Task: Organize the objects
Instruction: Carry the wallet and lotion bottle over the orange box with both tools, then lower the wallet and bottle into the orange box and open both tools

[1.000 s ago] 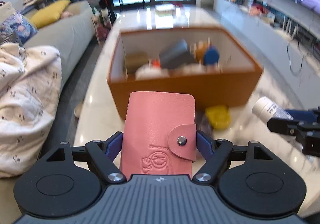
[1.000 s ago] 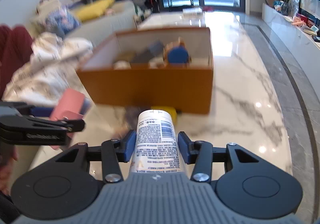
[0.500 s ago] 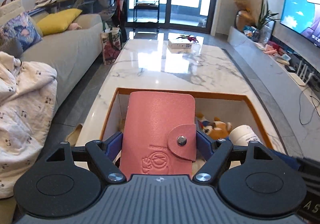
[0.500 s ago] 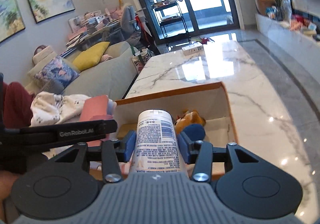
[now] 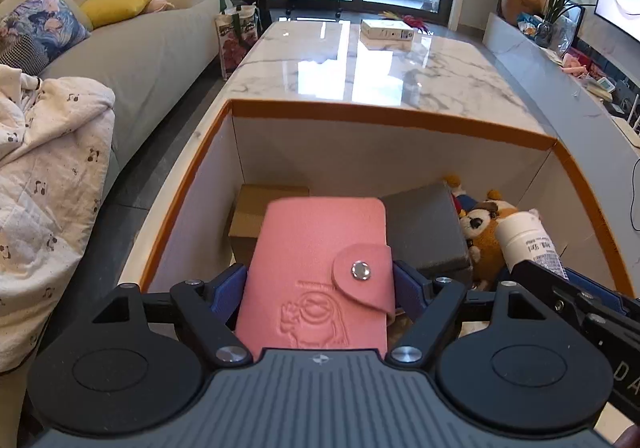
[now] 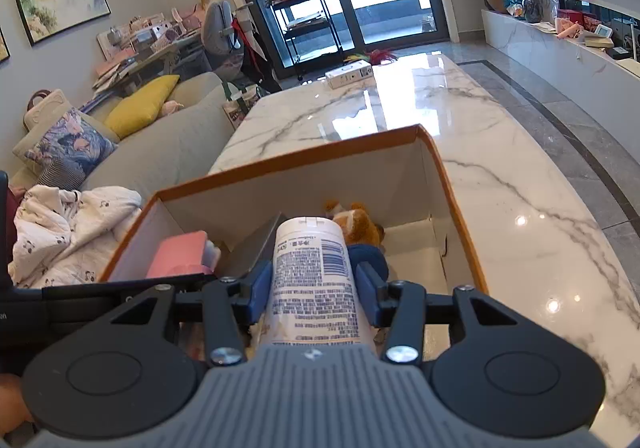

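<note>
From the left wrist view, the left gripper [image 5: 320, 288] points steeply down into the open orange-rimmed box [image 5: 384, 117] that stands on the marble bench [image 5: 360, 63]. Its blue fingers [image 5: 228, 290] are clenched on both side edges of a pink card wallet [image 5: 316, 268], which is held upright with its snap flap facing the camera and hangs above the box's inside. Below and behind the wallet lie a brown cardboard carton [image 5: 260, 215] in the left part of the box, a grey block [image 5: 424, 232] in the middle and a plush bear [image 5: 484, 232] to the right. The right gripper [image 5: 576, 304] reaches in from the right edge with the capped end of a white bottle [image 5: 528, 238] sticking forward over the bear. A small white box [image 5: 386, 33] sits at the far end of the bench, well apart from the orange-rimmed one.

From the right wrist view, the right gripper [image 6: 316, 288] tilts down toward the same box [image 6: 452, 191], less steeply. Its blue fingers [image 6: 258, 290] are pressed tight against the sides of the white bottle [image 6: 316, 280], label up, cap end forward over the box's inside. The plush bear [image 6: 356, 228] lies just beyond the cap. At the left, the left gripper's black arm crosses the frame, with the pink wallet [image 6: 180, 254] over the box's left part.
</note>
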`<move>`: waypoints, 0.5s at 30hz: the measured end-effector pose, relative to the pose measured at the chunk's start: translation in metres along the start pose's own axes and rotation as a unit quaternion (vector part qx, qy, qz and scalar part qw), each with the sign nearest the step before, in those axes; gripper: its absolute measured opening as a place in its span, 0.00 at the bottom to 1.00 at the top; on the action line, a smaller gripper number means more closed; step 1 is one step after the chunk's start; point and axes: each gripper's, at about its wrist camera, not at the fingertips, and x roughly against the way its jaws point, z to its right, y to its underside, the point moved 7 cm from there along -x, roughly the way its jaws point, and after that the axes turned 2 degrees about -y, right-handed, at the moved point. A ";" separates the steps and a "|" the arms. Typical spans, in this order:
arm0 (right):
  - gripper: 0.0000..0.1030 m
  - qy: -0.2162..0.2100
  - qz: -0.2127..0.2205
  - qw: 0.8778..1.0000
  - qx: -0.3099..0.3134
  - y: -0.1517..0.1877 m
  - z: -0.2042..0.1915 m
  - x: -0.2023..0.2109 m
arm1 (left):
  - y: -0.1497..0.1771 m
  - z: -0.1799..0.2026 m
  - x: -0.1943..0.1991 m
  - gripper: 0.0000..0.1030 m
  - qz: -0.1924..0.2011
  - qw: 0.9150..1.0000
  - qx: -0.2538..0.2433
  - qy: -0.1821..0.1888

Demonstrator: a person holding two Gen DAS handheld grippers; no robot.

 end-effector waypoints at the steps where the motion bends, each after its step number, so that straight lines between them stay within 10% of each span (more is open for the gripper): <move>1: 0.47 -0.001 -0.005 1.000 -0.002 0.001 0.000 -0.003 | 0.001 0.000 0.000 0.88 -0.001 1.000 0.001 -0.001; 15: 0.47 0.038 -0.043 0.998 0.037 0.021 0.001 -0.020 | 0.008 0.006 0.002 0.89 -0.011 0.999 -0.044 -0.016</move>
